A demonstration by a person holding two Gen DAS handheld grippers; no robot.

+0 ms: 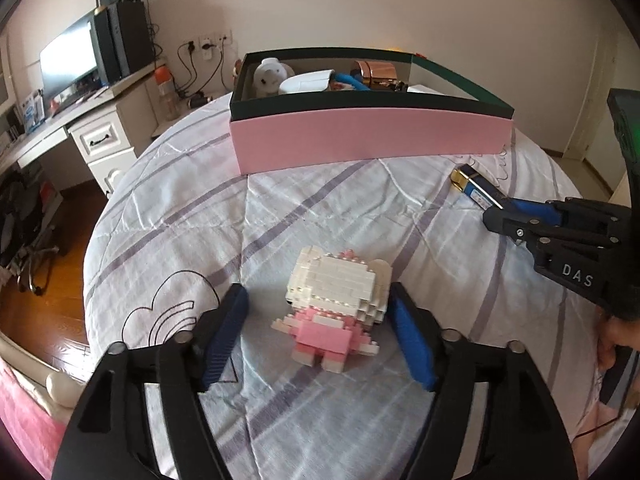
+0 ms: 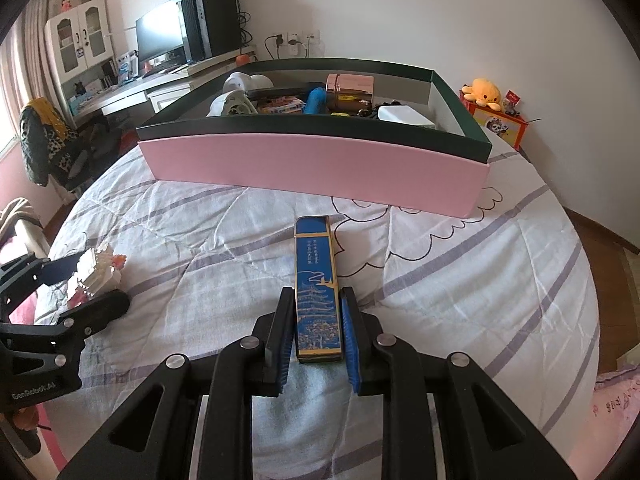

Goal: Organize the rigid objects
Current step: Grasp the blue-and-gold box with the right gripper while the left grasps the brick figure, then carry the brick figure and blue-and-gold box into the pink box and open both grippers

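A white and pink brick-built figure (image 1: 338,300) stands on the bed between the fingers of my left gripper (image 1: 318,300), which is open around it with gaps on both sides. It also shows in the right wrist view (image 2: 98,270). A long blue and gold box (image 2: 318,292) lies on the bed, and my right gripper (image 2: 316,300) is shut on its near end. The box also shows in the left wrist view (image 1: 476,192), with the right gripper (image 1: 504,216) on it. A pink box with a dark green rim (image 2: 312,164) stands further back and holds several objects.
The striped white bedspread (image 2: 460,280) covers a round bed. A desk with a monitor (image 2: 160,40) and a chair (image 2: 52,140) stand to the left. A red box with a yellow plush (image 2: 496,116) sits by the wall on the right.
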